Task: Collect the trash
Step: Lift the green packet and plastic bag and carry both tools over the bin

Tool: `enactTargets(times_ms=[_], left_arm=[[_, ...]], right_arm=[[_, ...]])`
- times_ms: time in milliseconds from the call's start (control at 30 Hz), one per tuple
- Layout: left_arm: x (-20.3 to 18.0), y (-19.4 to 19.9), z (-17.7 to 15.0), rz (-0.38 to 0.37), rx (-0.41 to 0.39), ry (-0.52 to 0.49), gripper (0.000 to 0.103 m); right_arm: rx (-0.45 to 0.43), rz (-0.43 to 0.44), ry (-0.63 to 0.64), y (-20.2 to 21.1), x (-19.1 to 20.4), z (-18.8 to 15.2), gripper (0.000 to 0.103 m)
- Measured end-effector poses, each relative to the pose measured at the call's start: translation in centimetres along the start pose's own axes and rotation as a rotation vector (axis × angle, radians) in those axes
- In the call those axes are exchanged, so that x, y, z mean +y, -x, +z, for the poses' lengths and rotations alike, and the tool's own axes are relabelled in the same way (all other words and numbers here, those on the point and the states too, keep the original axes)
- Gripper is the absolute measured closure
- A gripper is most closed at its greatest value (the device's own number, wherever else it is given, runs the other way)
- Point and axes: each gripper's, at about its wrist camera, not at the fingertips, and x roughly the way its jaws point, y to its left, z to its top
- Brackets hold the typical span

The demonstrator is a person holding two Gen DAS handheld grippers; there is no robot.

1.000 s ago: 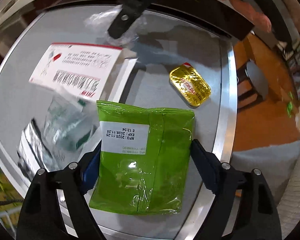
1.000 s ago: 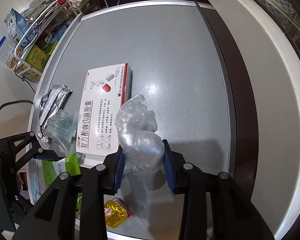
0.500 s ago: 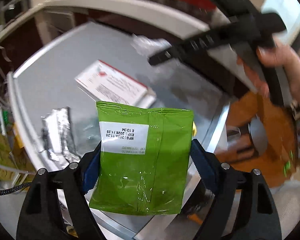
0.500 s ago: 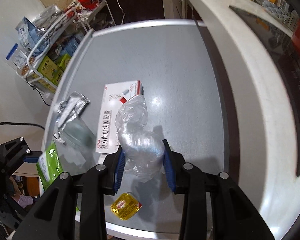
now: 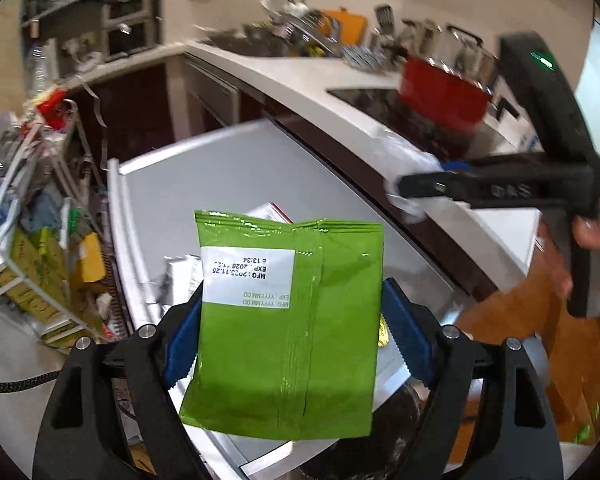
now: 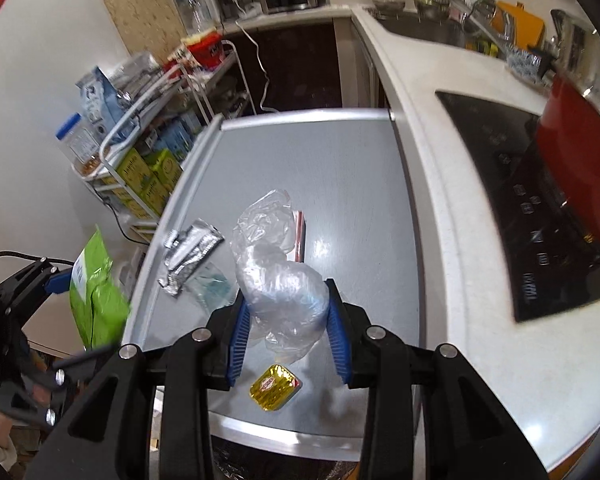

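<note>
Left tongs point(image 5: 288, 344) clamp a flat green foil snack pouch point(image 5: 288, 320); right tongs point(image 6: 286, 324) grip a crumpled clear plastic bag point(image 6: 278, 280), both raised above the grey tabletop point(image 6: 340, 184), seemingly bound for disposal.

Glossy green plastic pouch point(image 5: 288, 320), crinkled clear plastic bag point(image 6: 280, 276), smooth matt grey table point(image 6: 340, 168).

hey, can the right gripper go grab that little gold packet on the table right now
Probably not yet. The right gripper is shut on the clear plastic bag, so its jaws are full. The gold packet lies uncovered on the grey table just below it, otherwise unobstructed.
</note>
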Motion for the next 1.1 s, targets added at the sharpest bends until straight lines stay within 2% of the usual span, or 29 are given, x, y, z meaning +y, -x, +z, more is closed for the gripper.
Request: enactTargets(times_ms=[233, 500, 767, 1100], left_arm=[[-1.0, 3.3, 0.2, 0.109, -0.077, 0.060, 0.020], [-3.0, 6.7, -1.3, 0.160, -0.126, 0.097, 0.020], [-5.1, 9.4, -3.6, 0.195, -0.143, 0.114, 0.020], [-7.2, 10.3, -6.5, 0.223, -0.109, 0.113, 0.020]], right_arm=[[-0.070, 0.036, 0.037, 4.9, 0.7, -1.4, 0.068], [-0.097, 0.093, 0.086, 8.7, 1.6, -4.3, 0.068], [-0.061, 0.129, 0.126, 10.1, 2.1, -8.2, 0.068], [0.002, 0.167, 0.162, 10.3, 2.7, -11.6, 0.068]])
